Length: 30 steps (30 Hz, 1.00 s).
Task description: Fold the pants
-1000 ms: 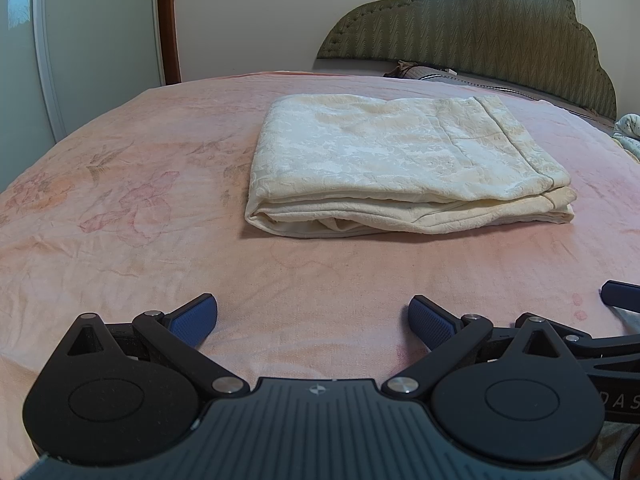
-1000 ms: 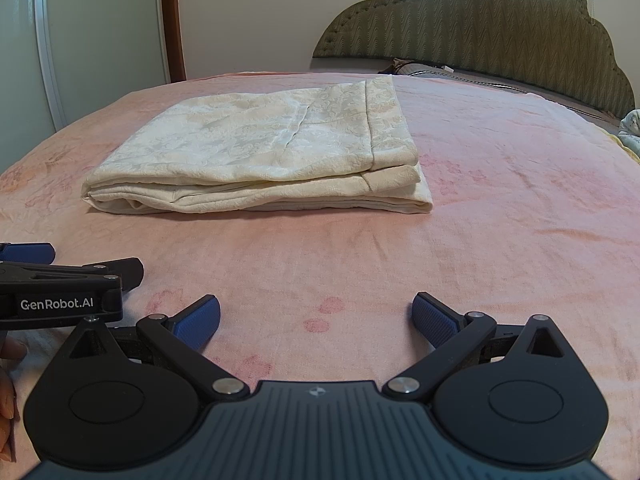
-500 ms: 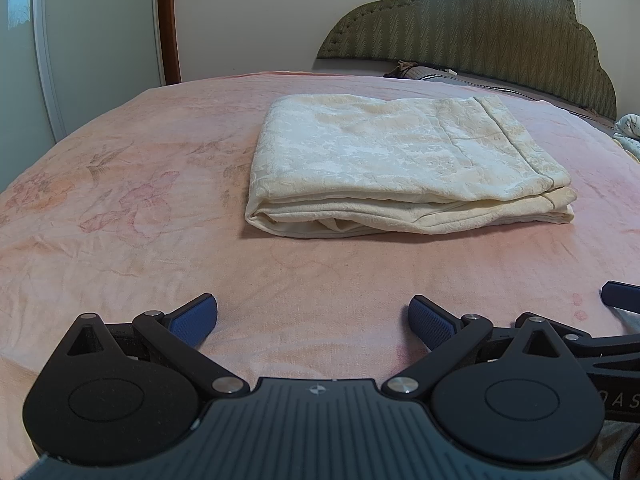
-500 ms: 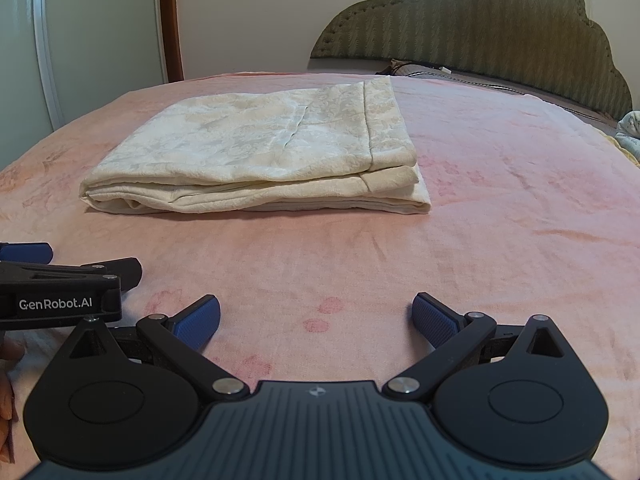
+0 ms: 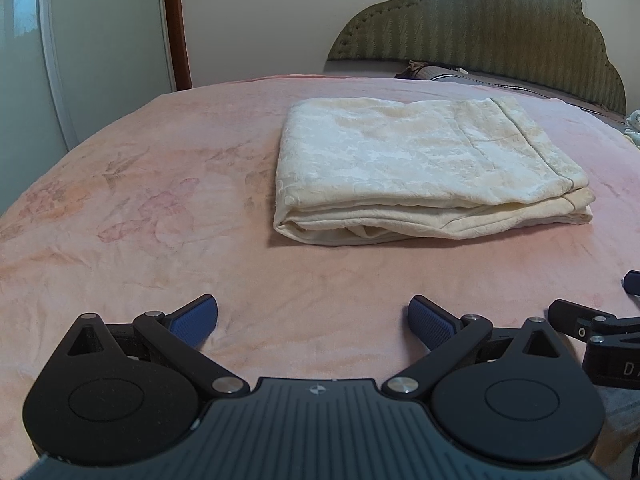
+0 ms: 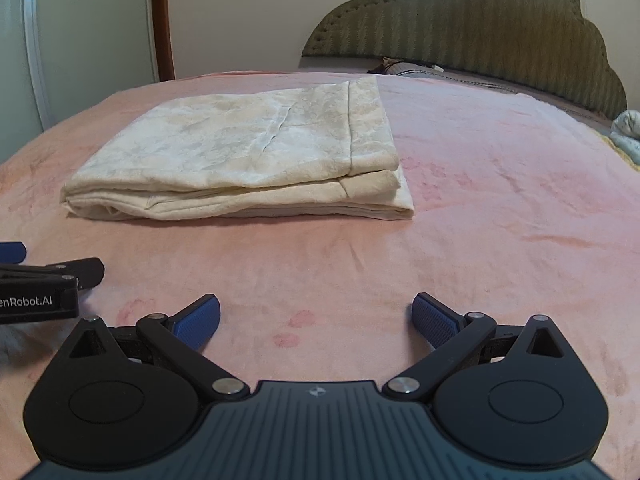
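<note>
Cream pants (image 5: 424,172) lie folded in a flat, layered rectangle on the pink bed (image 5: 160,220). They also show in the right wrist view (image 6: 248,160). My left gripper (image 5: 313,318) is open and empty, low over the bedspread, a short way in front of the pants. My right gripper (image 6: 316,316) is open and empty too, level with the left one and to its right. Each gripper's side shows at the edge of the other's view.
A green padded headboard (image 5: 500,36) stands at the far end, with a pillow (image 5: 436,72) below it. A wardrobe door (image 5: 80,52) and a wooden post (image 5: 176,24) stand at the left. A pale cloth bundle (image 6: 628,128) lies at the bed's right edge.
Both views have shifted slightly; the right gripper has drifted a little. The pants have not moved and both grippers stay open.
</note>
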{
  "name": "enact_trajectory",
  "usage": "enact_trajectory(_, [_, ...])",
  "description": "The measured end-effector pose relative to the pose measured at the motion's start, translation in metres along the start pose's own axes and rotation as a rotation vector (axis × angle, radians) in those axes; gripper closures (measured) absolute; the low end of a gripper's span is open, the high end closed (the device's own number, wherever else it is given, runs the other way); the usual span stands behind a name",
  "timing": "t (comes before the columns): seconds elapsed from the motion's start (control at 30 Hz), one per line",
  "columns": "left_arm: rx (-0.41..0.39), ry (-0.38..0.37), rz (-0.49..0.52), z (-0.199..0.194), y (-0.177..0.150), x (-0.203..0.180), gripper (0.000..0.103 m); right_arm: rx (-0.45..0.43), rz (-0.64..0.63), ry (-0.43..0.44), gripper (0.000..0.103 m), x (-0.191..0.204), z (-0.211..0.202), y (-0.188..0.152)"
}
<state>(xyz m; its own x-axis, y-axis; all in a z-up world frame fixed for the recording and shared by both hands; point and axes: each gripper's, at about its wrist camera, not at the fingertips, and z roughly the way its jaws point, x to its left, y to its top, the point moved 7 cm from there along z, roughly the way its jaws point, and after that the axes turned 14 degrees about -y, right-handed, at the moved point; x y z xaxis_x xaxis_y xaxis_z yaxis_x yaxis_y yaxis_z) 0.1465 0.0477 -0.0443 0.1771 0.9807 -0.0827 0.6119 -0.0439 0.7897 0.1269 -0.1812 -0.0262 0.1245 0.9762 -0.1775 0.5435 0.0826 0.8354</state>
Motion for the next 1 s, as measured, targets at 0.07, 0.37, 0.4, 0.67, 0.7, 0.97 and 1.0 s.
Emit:
enact_trajectory(0.07, [-0.001,-0.001,-0.003,0.0001,-0.0002,0.0004,0.000,0.003,0.007,0.008,0.000,-0.0024,0.0004,-0.0001])
enact_trajectory(0.37, [0.002,-0.017,-0.036,0.0016,-0.0010,0.0047,0.000,0.002,0.016,0.015,0.000,-0.0022,-0.0007,-0.0011])
enact_trajectory(0.4, [0.002,-0.016,-0.035,0.0016,-0.0010,0.0048,0.000,0.002,0.016,0.015,0.000,-0.0022,-0.0008,-0.0011])
enact_trajectory(0.67, [0.000,-0.019,-0.039,0.0014,-0.0012,0.0052,0.000,0.002,0.016,0.015,0.000,-0.0024,-0.0008,-0.0011])
enact_trajectory(0.7, [0.000,-0.019,-0.039,0.0014,-0.0013,0.0052,0.000,0.002,0.016,0.015,0.000,-0.0020,-0.0010,-0.0012])
enact_trajectory(0.97, [-0.004,-0.013,-0.041,0.0003,-0.0018,0.0045,0.000,0.002,0.016,0.015,0.000,-0.0022,-0.0010,-0.0012])
enact_trajectory(1.0, [-0.003,-0.014,-0.042,0.0006,-0.0015,0.0051,0.000,0.002,0.016,0.015,0.000,-0.0024,-0.0009,-0.0011])
